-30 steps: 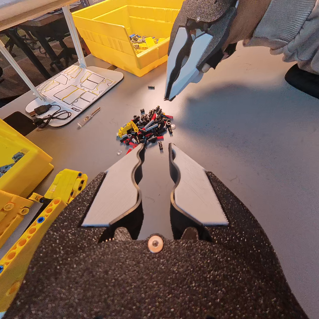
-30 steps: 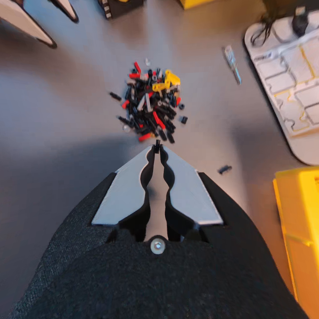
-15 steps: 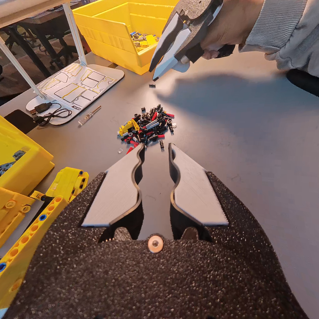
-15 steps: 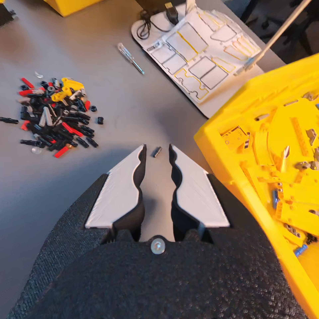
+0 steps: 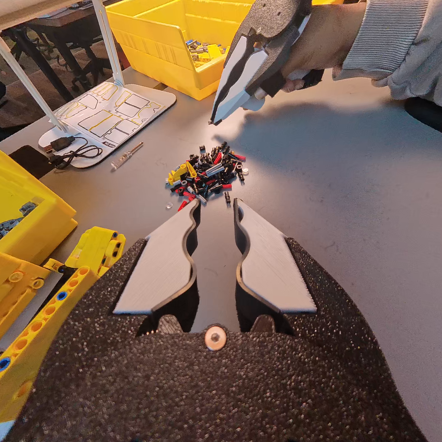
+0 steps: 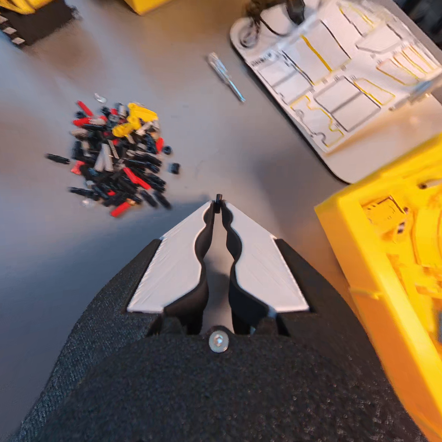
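A pile of small black, red, grey and yellow building-toy pins (image 5: 207, 173) lies on the grey table; it also shows in the right wrist view (image 6: 117, 155). My left gripper (image 5: 216, 202) is open and empty, its tips just short of the pile. My right gripper (image 6: 217, 204) is shut on a small black pin (image 6: 218, 202) and holds it above the table, to the right of the pile. In the left wrist view the right gripper (image 5: 214, 122) hangs above the pile's far side, held by a hand in a grey sleeve.
A big yellow bin (image 5: 167, 47) of parts stands at the back, also in the right wrist view (image 6: 387, 263). A white lamp base with a sticker sheet (image 5: 107, 117), a black cable (image 5: 71, 153), a clear small tool (image 5: 126, 155), another yellow bin (image 5: 31, 215) and a yellow toy assembly (image 5: 47, 299) lie at the left. The gap from one gripper's tips to the other's is roughly 20 cm.
My right gripper went to a lone black pin near the big bin, shut on it and lifted it back toward the pile. My left gripper stayed still and open.
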The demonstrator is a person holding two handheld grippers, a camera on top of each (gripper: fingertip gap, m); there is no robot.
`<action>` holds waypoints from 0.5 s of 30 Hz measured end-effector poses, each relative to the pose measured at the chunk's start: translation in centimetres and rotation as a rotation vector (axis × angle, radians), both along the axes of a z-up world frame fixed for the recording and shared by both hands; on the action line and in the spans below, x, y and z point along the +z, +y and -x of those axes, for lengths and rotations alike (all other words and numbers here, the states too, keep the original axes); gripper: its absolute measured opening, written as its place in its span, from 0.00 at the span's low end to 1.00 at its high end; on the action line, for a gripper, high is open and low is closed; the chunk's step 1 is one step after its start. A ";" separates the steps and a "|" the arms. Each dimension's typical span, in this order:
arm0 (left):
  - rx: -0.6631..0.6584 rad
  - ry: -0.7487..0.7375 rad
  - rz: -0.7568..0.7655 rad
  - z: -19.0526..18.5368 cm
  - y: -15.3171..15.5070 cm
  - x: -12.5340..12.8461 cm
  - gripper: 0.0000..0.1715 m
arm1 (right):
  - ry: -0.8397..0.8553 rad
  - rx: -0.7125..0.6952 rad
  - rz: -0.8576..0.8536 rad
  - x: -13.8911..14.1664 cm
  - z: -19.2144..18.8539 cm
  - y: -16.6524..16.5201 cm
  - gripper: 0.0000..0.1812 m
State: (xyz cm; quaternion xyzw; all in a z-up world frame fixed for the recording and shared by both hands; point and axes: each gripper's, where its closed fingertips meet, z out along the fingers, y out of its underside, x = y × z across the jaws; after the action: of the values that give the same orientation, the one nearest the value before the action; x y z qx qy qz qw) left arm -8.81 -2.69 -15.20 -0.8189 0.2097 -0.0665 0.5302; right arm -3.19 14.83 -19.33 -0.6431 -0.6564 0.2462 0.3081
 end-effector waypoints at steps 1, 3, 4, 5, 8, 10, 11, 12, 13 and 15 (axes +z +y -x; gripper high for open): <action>0.004 -0.002 0.002 0.1 0.0 0.0 0.15 | 0.036 0.054 0.017 0.6 0.6 -1.5 0.02; 0.011 -0.007 0.008 0.3 0.1 -0.1 0.15 | 0.090 0.154 0.038 1.7 1.8 -4.4 0.02; 0.014 -0.010 0.011 0.4 0.1 -0.2 0.15 | 0.093 0.190 0.051 1.8 2.2 -5.5 0.02; 0.018 -0.012 0.010 0.4 0.1 -0.1 0.15 | 0.081 0.211 0.057 1.6 2.5 -6.2 0.05; 0.024 -0.006 0.008 0.6 0.1 -0.1 0.15 | 0.062 0.229 0.062 0.7 2.9 -6.7 0.10; 0.027 -0.009 0.008 0.7 0.0 0.0 0.15 | 0.105 0.229 0.097 1.3 2.8 -6.7 0.10; 0.029 -0.011 0.006 0.8 0.1 0.0 0.15 | 0.138 0.218 0.112 2.0 2.8 -6.5 0.10; 0.032 -0.012 0.005 0.8 0.1 0.1 0.15 | 0.174 0.202 0.125 2.7 2.7 -6.1 0.10; 0.035 -0.013 0.004 0.9 0.1 0.1 0.15 | 0.208 0.184 0.136 3.5 2.5 -5.6 0.10; 0.043 -0.015 0.001 1.1 0.1 0.2 0.15 | 0.276 0.143 0.140 4.8 2.1 -4.5 0.11</action>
State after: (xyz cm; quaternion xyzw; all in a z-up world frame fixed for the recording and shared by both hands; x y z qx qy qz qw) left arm -9.92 -2.62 -15.04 -0.8230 0.1878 -0.0613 0.5326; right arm -5.32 10.32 -14.55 -0.5748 -0.6331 0.3986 0.3315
